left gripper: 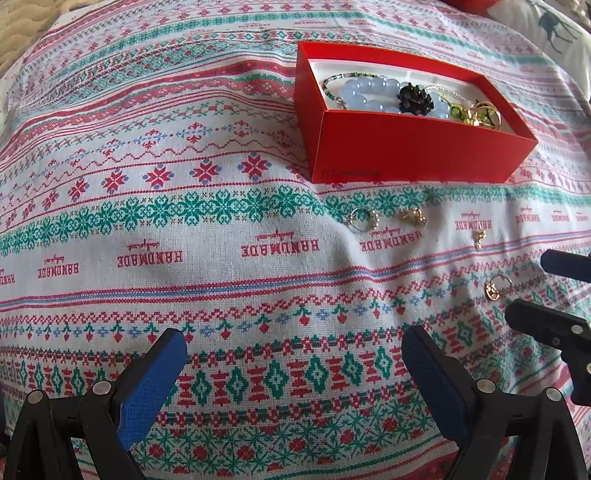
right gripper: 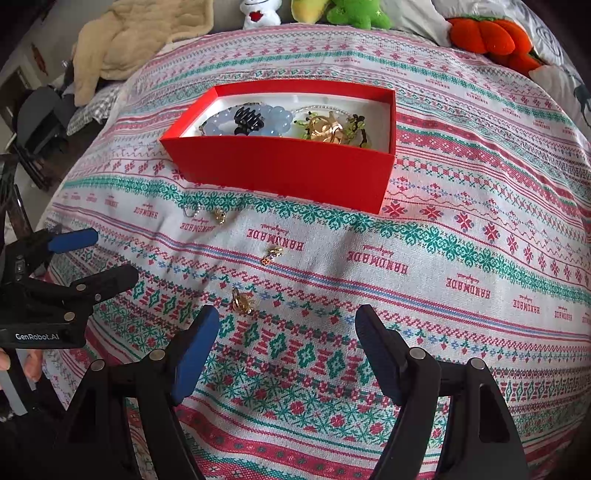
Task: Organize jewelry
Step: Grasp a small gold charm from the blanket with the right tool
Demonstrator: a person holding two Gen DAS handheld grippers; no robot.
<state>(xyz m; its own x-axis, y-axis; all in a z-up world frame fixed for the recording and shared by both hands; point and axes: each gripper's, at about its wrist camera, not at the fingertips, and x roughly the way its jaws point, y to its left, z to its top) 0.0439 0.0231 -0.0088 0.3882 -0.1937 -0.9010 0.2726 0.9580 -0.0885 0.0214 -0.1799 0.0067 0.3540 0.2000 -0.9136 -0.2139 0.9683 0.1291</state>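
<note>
A red box on the patterned cloth holds blue bead bracelets, a black hair claw, green beads and gold pieces. Several small gold earrings lie loose on the cloth in front of it: a hoop pair, a small one, another, and a gold ring piece. My left gripper is open and empty. My right gripper is open and empty, just short of the ring piece.
The cloth covers a soft bed and is wrinkled. Plush toys and an orange pumpkin plush sit at the far edge. A beige blanket lies far left. The other gripper shows at each view's side.
</note>
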